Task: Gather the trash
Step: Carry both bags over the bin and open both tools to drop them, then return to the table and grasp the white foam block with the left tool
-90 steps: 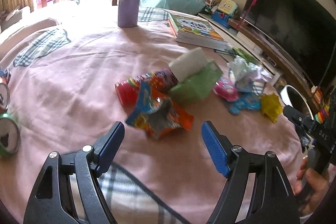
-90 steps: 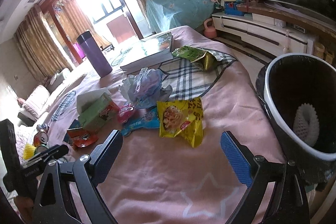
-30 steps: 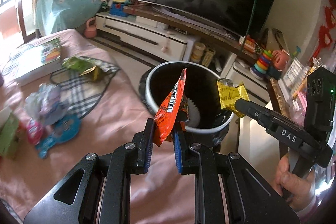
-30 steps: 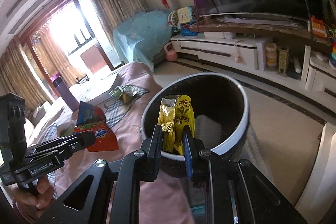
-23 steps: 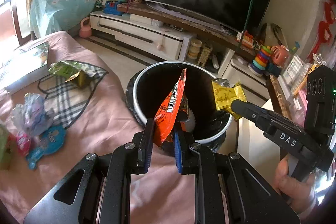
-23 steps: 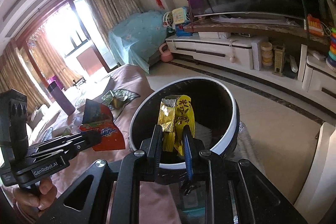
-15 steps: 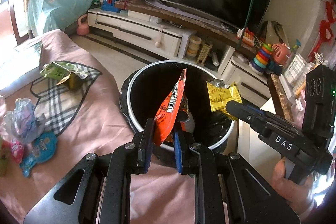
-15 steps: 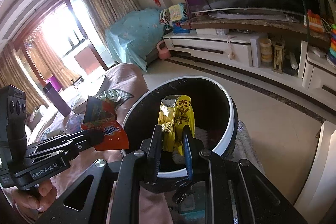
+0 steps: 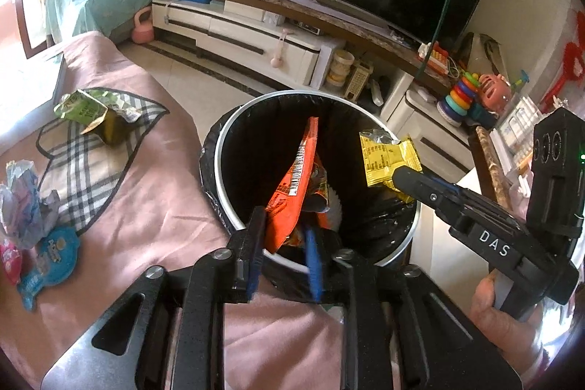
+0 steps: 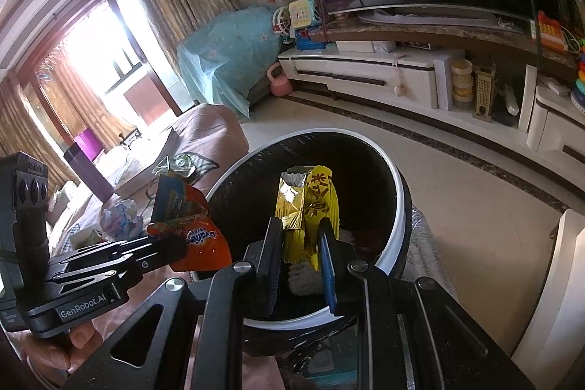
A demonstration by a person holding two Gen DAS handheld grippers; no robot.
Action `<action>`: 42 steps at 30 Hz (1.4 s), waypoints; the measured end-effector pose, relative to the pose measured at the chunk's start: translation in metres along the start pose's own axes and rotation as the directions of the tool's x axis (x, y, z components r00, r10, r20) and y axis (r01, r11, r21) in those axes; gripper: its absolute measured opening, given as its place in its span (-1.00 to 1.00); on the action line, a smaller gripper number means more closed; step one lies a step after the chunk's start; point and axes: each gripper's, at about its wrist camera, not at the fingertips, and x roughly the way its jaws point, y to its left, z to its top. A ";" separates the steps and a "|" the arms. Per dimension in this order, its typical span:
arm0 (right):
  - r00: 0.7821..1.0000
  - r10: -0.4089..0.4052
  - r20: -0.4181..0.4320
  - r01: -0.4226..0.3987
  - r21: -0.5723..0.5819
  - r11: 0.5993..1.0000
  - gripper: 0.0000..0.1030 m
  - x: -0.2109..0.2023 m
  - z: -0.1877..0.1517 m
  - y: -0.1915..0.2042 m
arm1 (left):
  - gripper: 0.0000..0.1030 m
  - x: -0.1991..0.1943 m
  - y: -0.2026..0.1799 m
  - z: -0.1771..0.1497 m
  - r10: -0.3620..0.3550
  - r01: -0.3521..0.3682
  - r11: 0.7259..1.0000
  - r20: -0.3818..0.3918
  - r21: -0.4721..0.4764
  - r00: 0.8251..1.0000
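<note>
My left gripper (image 9: 285,236) is shut on an orange snack wrapper (image 9: 296,185) and holds it over the mouth of the black bin with a white rim (image 9: 219,170). My right gripper (image 10: 301,240) is shut on a yellow snack wrapper (image 10: 310,203), also above the bin (image 10: 400,207). In the left wrist view the yellow wrapper (image 9: 384,159) hangs over the bin's right side. In the right wrist view the orange wrapper (image 10: 193,225) is at the bin's left rim. White crumpled trash lies inside the bin.
The pink-covered table (image 9: 153,192) left of the bin holds a green wrapper (image 9: 87,116), crumpled plastic (image 9: 22,203) and a blue wrapper (image 9: 47,262). A TV stand (image 9: 256,39) and toys stand behind. A purple flask (image 10: 87,170) is far left.
Both grippers, open over the trash on the table three seconds ago, now hold wrappers. Over the last second both have moved closer over the bin's mouth.
</note>
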 end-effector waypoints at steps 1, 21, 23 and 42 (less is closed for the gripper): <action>1.000 -0.002 -0.004 0.002 -0.001 1.000 -0.51 0.001 0.000 0.000 | -0.29 0.001 0.000 0.000 -0.003 0.003 1.000 -0.003 -0.006 1.000; 0.998 0.021 0.061 -0.021 0.005 1.000 0.75 -0.020 -0.013 0.029 | 0.31 -0.058 0.050 -0.053 0.081 -0.074 0.991 0.062 -0.107 0.995; 0.998 0.038 0.056 -0.038 0.003 0.999 0.78 -0.019 -0.019 0.040 | 0.31 -0.063 0.060 -0.063 0.087 -0.079 0.988 0.054 -0.130 0.995; 0.980 0.178 -0.086 -0.185 -0.088 0.979 0.81 0.018 -0.073 0.146 | 0.31 -0.136 0.165 -0.137 0.251 -0.214 0.924 0.080 -0.318 0.965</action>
